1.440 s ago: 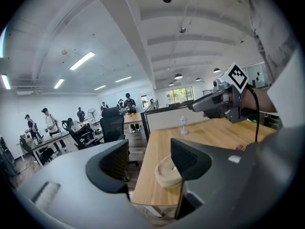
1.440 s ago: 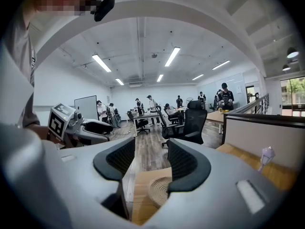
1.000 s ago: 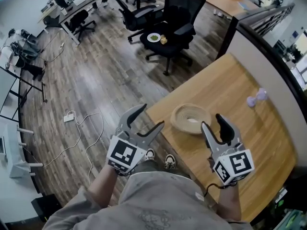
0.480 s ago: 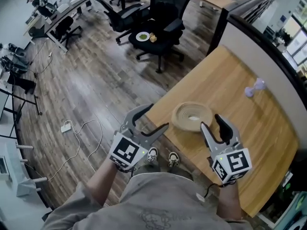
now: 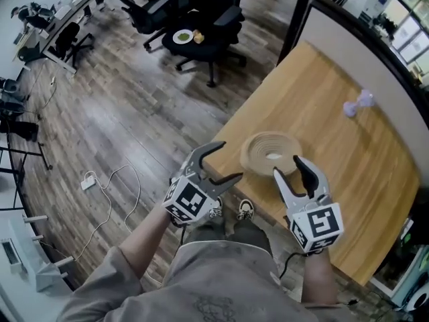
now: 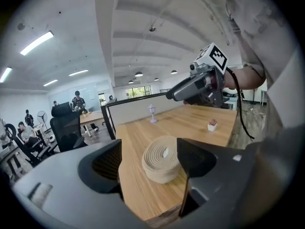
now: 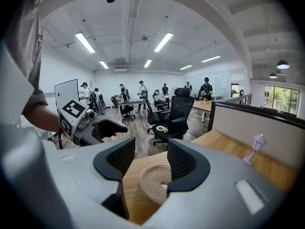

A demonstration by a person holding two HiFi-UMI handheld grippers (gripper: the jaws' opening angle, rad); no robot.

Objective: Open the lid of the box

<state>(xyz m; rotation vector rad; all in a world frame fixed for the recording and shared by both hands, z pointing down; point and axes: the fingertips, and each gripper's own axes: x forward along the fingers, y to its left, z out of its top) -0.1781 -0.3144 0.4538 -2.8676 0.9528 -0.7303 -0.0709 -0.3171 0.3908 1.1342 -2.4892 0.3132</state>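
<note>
A round box of coiled tan rope (image 5: 271, 154), its lid with a small white knob, sits near the front corner of the wooden table (image 5: 335, 153). My left gripper (image 5: 230, 159) hangs just off the table's edge, left of the box. It is open, its jaws have just been opening, and nothing is between them. My right gripper (image 5: 288, 168) is over the table just in front of the box, open and empty. The left gripper view shows the box (image 6: 162, 159) ahead between the jaws. In the right gripper view the box (image 7: 155, 182) lies close, partly hidden by the jaws.
A small lilac lamp figurine (image 5: 358, 102) stands at the table's far side by a dark-edged partition (image 5: 348, 32). A tiny potted plant (image 6: 212, 125) sits further along the table. Off the table are wooden floor, an office chair holding a plate (image 5: 201, 32), and a cable (image 5: 107, 180).
Both grippers have sunk and drawn closer to the box. The left gripper's jaws stand wider than before. The box has not moved.
</note>
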